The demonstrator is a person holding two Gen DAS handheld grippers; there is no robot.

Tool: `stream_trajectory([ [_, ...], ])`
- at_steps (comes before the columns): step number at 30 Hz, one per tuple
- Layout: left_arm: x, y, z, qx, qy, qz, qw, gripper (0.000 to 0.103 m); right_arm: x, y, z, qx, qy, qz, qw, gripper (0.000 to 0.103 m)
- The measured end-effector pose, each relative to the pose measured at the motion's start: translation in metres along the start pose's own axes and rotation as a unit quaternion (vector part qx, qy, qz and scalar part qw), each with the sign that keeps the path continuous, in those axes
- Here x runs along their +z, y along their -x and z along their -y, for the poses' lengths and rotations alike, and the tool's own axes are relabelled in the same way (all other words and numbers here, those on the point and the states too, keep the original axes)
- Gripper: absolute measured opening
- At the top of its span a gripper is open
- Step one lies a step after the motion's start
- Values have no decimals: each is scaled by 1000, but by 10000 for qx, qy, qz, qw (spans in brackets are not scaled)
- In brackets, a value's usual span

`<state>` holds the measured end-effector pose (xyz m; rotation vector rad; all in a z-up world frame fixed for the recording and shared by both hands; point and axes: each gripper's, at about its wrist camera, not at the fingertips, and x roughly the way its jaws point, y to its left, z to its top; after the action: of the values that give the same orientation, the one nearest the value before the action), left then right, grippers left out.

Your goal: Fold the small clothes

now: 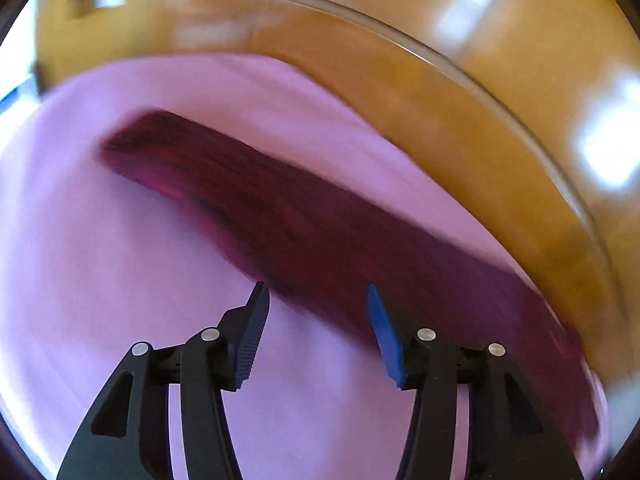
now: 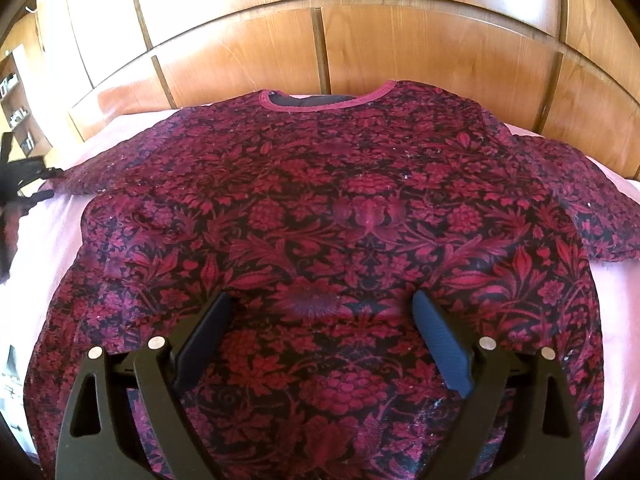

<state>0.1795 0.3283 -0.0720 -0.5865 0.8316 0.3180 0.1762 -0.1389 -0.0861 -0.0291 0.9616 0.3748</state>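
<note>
Shirt first, in the left wrist view: it shows only as a dark magenta streak running from the upper left of the frame down to the lower right, lying on a pale pink sheet. Heavy blur wipes out its pattern, its edges and any fold lines, so from here I cannot judge whether a sleeve or hem has been turned. The left gripper sits at the bottom centre with its jaws spread and nothing between them; its tips are close to the streak's near edge, though whether they touch it is unclear. Blurred wooden panelling fills the upper right.

In the right wrist view the shirt is sharp: a red floral top spread flat and face up, neckline at top centre, both sleeves out towards the left and right edges. No fold appears anywhere, so the task looks to be at its very start, with every fold left to do. The right gripper hovers over the lower middle of the cloth, jaws spread and empty. The hem is cut off below the frame, behind the gripper body. At the left edge a dark shape, probably the other gripper, is too blurred to read.
</note>
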Motion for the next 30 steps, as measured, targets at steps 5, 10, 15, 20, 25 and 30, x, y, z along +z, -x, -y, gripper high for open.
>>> stream_trajectory([
  [5,-88,31,51,-1569,-1027,-881,9783,50,-3,41,20,-370,-269,353,9983,89],
  [10,-154,42,69,-2264,-1351,-1581,9516,50,-31,80,76,-954,-985,328,9900,89],
  [15,-179,48,71,-2008,-1588,-1484,9552,21,-76,91,102,-620,-1436,-227,9874,66],
  [20,-166,51,77,-1660,-1928,-1347,9577,7,-98,105,84,-271,-1365,-224,9900,23],
  [25,-158,50,74,-1164,-2115,-1228,9626,0,-107,124,75,-109,-1157,-264,9929,15],
  [30,-157,55,68,-625,-2013,-1144,9708,0,-108,125,87,-72,-1154,-419,9924,16],
])
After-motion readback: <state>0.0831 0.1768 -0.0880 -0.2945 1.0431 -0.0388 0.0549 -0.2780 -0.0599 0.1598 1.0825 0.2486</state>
